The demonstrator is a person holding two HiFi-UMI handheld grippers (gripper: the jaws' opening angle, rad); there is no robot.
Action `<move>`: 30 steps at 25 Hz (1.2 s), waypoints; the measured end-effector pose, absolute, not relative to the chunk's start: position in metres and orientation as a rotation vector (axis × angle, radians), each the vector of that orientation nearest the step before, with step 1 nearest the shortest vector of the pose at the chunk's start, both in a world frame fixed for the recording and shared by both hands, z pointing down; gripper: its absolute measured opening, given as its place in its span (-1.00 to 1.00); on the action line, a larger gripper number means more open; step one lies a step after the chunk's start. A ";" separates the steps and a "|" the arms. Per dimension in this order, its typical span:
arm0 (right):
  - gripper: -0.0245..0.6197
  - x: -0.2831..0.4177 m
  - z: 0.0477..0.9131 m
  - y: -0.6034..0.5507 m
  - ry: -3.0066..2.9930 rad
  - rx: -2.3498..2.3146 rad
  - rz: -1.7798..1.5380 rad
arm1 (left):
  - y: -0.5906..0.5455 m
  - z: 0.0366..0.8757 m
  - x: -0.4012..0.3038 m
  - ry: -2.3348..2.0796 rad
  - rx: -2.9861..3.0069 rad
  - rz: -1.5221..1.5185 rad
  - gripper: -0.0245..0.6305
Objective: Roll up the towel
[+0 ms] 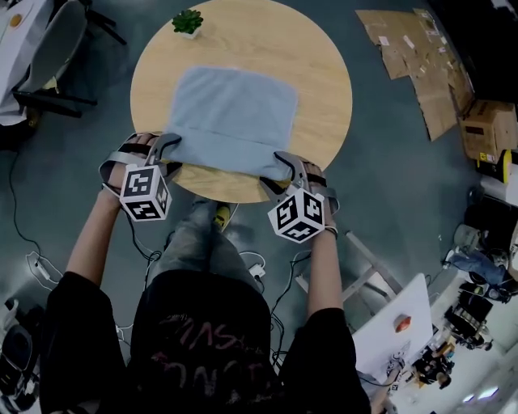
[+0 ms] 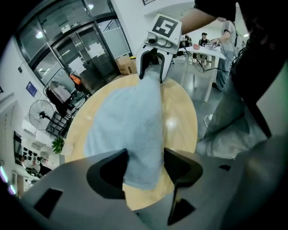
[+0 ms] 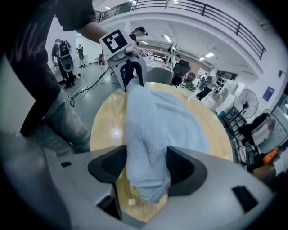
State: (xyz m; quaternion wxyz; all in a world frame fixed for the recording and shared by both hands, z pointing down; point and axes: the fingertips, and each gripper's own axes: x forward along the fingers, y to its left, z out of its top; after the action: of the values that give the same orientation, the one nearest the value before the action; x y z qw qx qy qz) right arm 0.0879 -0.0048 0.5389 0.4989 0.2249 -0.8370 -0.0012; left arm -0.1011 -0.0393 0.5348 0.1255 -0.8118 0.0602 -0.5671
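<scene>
Blue towel sits inside left gripper, right gripper

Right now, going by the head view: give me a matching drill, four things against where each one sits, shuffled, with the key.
Things
1. light blue towel
2. potted plant
3. left claw
4. cardboard box

Places
A. on the floor, right of the round table
B. at the table's far edge
C. at the towel's near-left end, with towel between its jaws
D. spread over the table's middle, near edge gathered into a fold

Pairs: 1-D, 2-B, 3-C, 4-A
</scene>
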 end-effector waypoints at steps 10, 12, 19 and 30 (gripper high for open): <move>-0.48 0.083 0.551 -0.020 -2.076 0.413 0.217 | -0.056 0.541 -0.100 0.015 -2.493 -1.708 -0.50; -0.53 0.082 0.549 -0.015 -2.078 0.384 0.251 | -0.051 0.539 -0.101 -0.036 -2.504 -1.729 -0.53; -0.56 0.072 0.543 0.053 -2.073 0.184 0.474 | 0.016 0.535 -0.110 -0.295 -2.647 -1.829 -0.53; -0.42 0.091 0.529 0.003 -2.098 0.369 0.368 | -0.039 0.512 -0.098 -0.136 -2.802 -1.720 -0.41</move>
State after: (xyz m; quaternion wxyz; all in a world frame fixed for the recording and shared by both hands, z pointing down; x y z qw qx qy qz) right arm 0.0912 0.0031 0.5289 0.4707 0.1507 -0.8562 0.1503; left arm -0.0979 -0.0386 0.5116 -0.0744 -0.8492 -0.0412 -0.5212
